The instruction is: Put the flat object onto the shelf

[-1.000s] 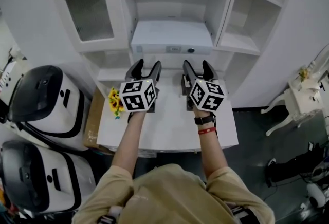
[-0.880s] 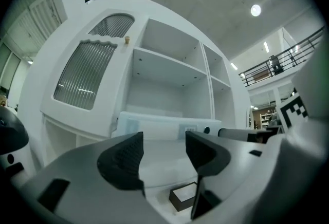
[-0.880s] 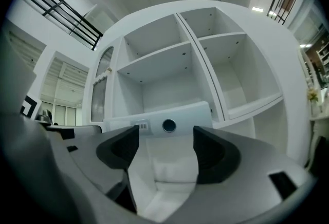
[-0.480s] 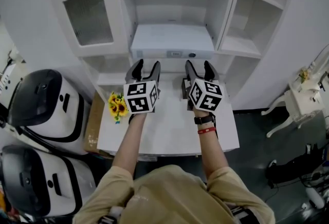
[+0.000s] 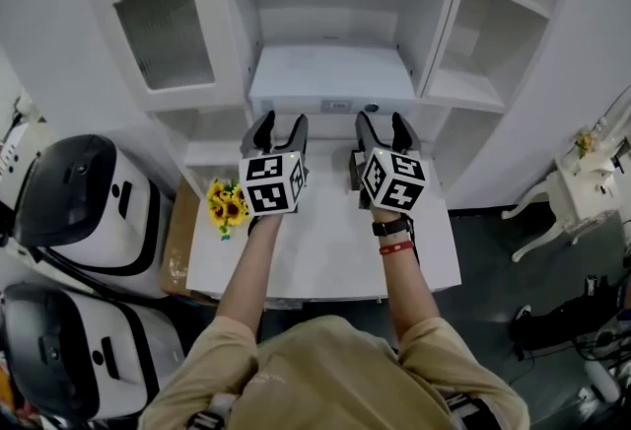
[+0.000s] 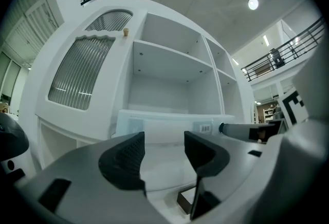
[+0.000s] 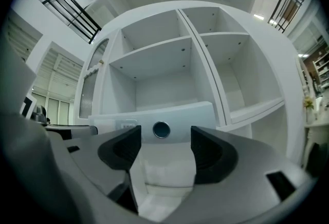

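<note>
The flat object (image 5: pixel 330 78) is a wide, low white box with a round button on its front. It lies on the bottom shelf of the cabinet's middle bay and also shows in both gripper views (image 6: pixel 169 126) (image 7: pixel 154 114). My left gripper (image 5: pixel 280 125) (image 6: pixel 164 153) points level at its left front, a little short of it. My right gripper (image 5: pixel 381 122) (image 7: pixel 165 148) faces the button. Both are open over the white table (image 5: pixel 325 250). Their jaws have just been closing a little, with nothing between them.
The white cabinet has a ribbed glass door (image 5: pixel 163 24) at the left and open side shelves (image 5: pixel 473 53) at the right. Yellow flowers (image 5: pixel 225 204) stand at the table's left edge. Two white and black machines (image 5: pixel 79 191) and a cardboard box (image 5: pixel 179 221) sit at the left.
Both grippers have edged forward toward the cabinet, so the gap to the flat object has shrunk. The flat object has stayed in place on the shelf.
</note>
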Action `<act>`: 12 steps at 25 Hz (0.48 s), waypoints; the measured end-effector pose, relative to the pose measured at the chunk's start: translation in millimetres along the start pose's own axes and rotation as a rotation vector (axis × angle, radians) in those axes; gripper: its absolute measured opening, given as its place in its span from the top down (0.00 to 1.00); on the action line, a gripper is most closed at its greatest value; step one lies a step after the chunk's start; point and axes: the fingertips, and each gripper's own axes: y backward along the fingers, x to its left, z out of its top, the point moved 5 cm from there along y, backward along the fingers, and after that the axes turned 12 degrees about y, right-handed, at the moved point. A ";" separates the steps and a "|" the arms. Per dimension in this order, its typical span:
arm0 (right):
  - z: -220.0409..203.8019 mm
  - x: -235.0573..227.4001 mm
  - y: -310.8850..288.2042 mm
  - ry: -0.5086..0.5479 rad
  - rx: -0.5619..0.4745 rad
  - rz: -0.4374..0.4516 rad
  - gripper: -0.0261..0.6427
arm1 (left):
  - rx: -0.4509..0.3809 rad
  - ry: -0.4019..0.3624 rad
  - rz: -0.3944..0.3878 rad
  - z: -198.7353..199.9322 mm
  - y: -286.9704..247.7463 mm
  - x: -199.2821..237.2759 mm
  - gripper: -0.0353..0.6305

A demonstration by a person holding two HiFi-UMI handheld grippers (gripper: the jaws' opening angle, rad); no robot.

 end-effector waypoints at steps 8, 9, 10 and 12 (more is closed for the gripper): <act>-3.4 3.9 -11.6 0.012 0.015 -0.003 0.49 | 0.009 -0.004 0.000 -1.7 -12.5 5.4 0.56; -3.1 4.0 -12.8 0.015 0.017 -0.004 0.49 | 0.009 -0.007 0.001 -1.7 -13.6 6.0 0.56; -2.8 3.8 -14.3 0.013 0.018 -0.003 0.49 | 0.008 -0.006 0.001 -1.6 -14.9 6.6 0.56; -2.6 2.9 -18.4 0.007 0.020 -0.001 0.49 | 0.006 0.000 -0.001 -1.0 -18.2 7.8 0.56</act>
